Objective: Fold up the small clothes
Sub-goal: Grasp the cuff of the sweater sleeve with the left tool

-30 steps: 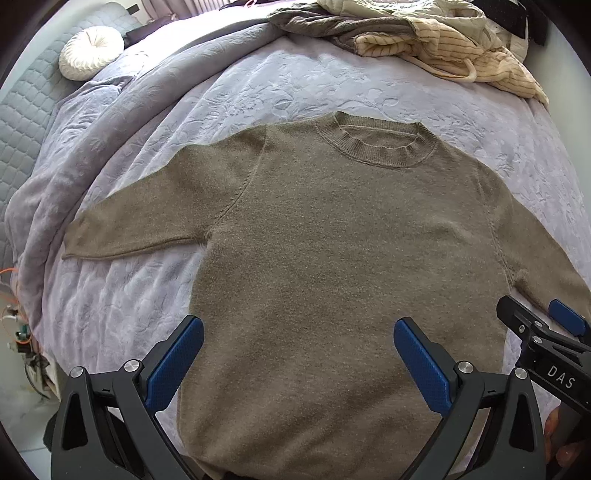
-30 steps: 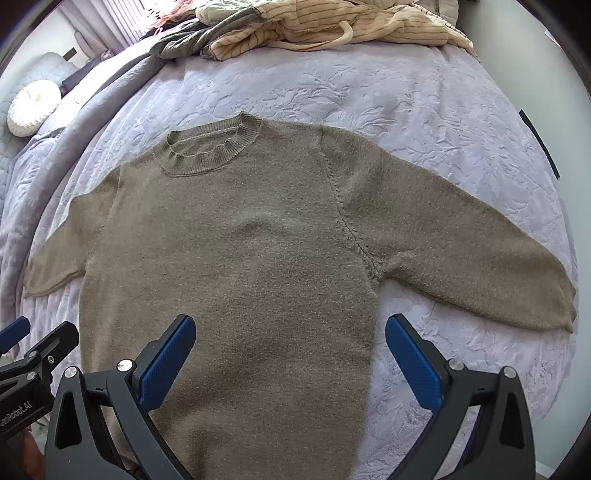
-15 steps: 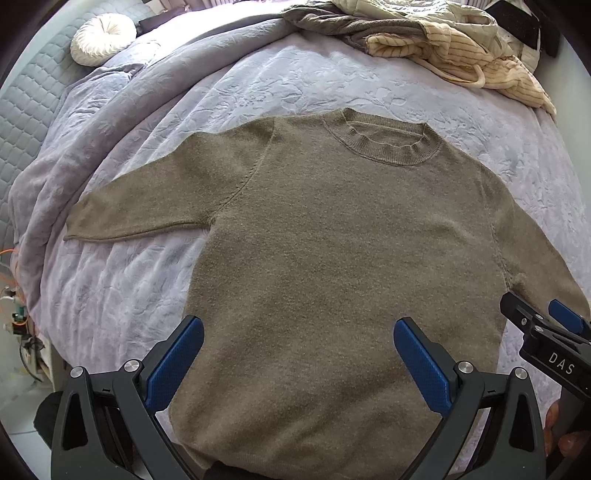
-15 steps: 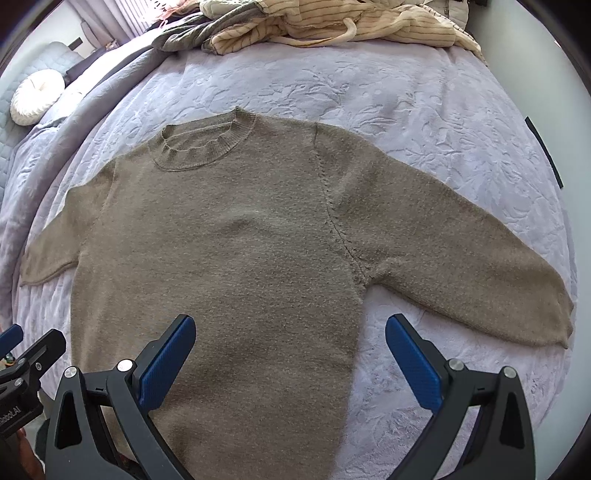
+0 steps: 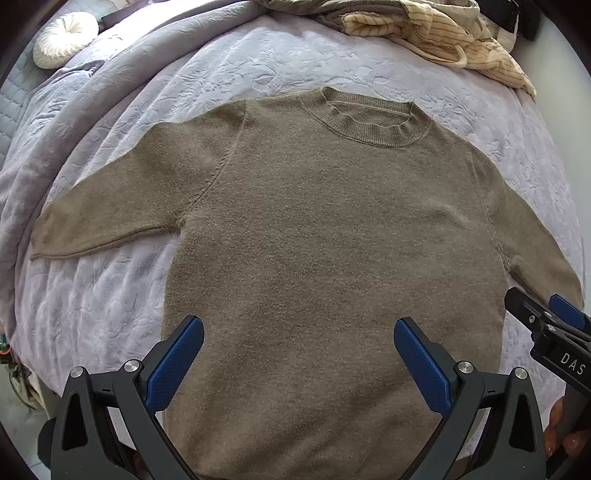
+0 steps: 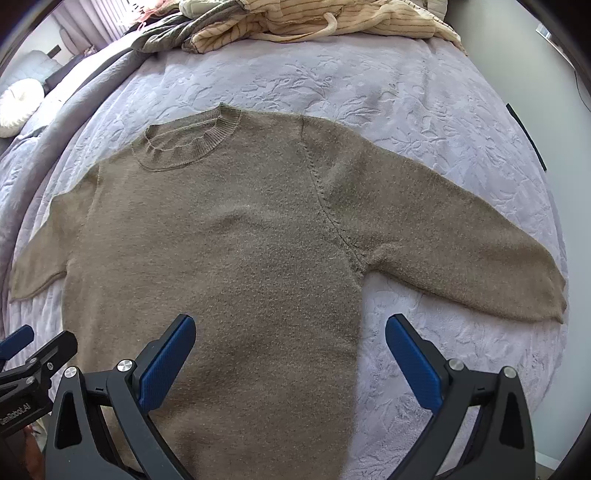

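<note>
Sweater (image 5: 325,236), olive-brown knit, lies flat and face up on the lavender bedspread (image 5: 258,62), filling the centre of both views, collar toward the top of the frame, both sleeves spread outward. Against the frames a second earlier, it occupies more of each view and its hem reaches the bottom edge; both cameras have drawn closer. The garment itself shows no change in lay: no fold made.

Left gripper (image 5: 298,363): jaws spread wide, blue pads apart over the lower body of the sweater, holding nothing. Right gripper (image 6: 290,360): jaws likewise wide apart, one pad over the sweater's lower body, the other over bare bedspread beside its side edge; nothing held.

Pile of striped cream clothes (image 6: 317,18) sits at top of frame, apart from the sweater. Round white cushion (image 5: 64,38) at upper left.
</note>
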{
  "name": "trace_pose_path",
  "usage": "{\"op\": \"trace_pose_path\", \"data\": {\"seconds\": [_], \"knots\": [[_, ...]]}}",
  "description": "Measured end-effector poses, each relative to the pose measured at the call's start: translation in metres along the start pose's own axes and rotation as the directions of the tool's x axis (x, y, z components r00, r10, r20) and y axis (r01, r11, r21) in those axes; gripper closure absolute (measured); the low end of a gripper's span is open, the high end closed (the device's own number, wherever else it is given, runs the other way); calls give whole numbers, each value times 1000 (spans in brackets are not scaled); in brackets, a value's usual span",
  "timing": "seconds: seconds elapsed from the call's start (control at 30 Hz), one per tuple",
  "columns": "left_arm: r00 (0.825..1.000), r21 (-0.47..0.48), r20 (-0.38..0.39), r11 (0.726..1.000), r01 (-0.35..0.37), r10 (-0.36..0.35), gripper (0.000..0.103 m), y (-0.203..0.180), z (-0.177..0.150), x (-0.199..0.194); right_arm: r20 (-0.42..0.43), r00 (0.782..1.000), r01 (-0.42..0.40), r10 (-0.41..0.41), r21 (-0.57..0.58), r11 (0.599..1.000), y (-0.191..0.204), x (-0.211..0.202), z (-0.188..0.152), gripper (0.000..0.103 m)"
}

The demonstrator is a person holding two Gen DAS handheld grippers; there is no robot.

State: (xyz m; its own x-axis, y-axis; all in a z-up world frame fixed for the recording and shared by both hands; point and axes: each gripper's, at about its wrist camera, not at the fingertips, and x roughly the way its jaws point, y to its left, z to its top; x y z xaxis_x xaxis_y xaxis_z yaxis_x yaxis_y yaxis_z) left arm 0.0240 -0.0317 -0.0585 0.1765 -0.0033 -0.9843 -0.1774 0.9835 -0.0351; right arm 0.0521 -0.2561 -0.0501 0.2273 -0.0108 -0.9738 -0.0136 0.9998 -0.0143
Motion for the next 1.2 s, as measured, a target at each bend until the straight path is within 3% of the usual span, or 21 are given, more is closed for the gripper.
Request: {"op": "trace_pose_path", "data": {"seconds": [0.23, 0.4, 0.53, 0.67, 0.77, 0.83, 0.9, 0.97, 1.03, 1.07, 1.1, 1.13, 1.2], "knots": [[998, -39, -9, 998, 57, -57, 0, 47, 8, 21, -35, 999, 35, -35, -4, 999, 32, 1, -15, 1], [997, -184, 12, 980, 73, -72, 0, 132, 13, 42, -44, 999, 10, -13, -77, 997, 79, -1, -26, 1], [999, -347, 29, 936, 49, -42, 0, 224, 14, 63, -51, 999, -19, 12, -141, 990, 117, -2, -32, 1], [999, -536, 41, 842, 50, -33, 0, 312, 7, 87, -73, 997, -38, 24, -197, 980, 151, 0, -38, 1], [991, -674, 80, 727, 133, -107, 0, 367, 1, 109, -84, 996, -45, 26, -230, 972, 170, 2, -42, 1], [974, -738, 147, 637, 224, -172, 0, 388, -3, 117, -93, 995, -52, 29, -251, 967, 179, 2, -45, 1], [960, -767, 210, 578, 279, -184, 1, 399, -4, 117, -103, 994, -57, 30, -268, 962, 186, 3, -47, 1], [955, -780, 244, 551, 295, -166, 10, 405, -4, 115, -111, 993, -59, 28, -283, 957, 192, 5, -49, 1], [960, -793, 245, 543, 278, -135, 46, 406, -4, 113, -117, 993, -60, 27, -293, 954, 196, 6, -49, 1], [956, -788, 262, 543, 292, -134, 58, 407, -4, 113, -118, 993, -62, 28, -296, 953, 197, 6, -50, 1], [944, -772, 297, 545, 328, -147, 82, 407, -5, 112, -118, 993, -65, 31, -298, 952, 197, 5, -50, 1], [928, -755, 330, 542, 368, -169, 91, 412, -2, 108, -118, 992, -68, 33, -300, 952, 198, 4, -50, 1], [917, -736, 369, 555, 389, -153, 91, 411, -1, 100, -118, 992, -71, 37, -302, 951, 196, 2, -50, 1]]}}
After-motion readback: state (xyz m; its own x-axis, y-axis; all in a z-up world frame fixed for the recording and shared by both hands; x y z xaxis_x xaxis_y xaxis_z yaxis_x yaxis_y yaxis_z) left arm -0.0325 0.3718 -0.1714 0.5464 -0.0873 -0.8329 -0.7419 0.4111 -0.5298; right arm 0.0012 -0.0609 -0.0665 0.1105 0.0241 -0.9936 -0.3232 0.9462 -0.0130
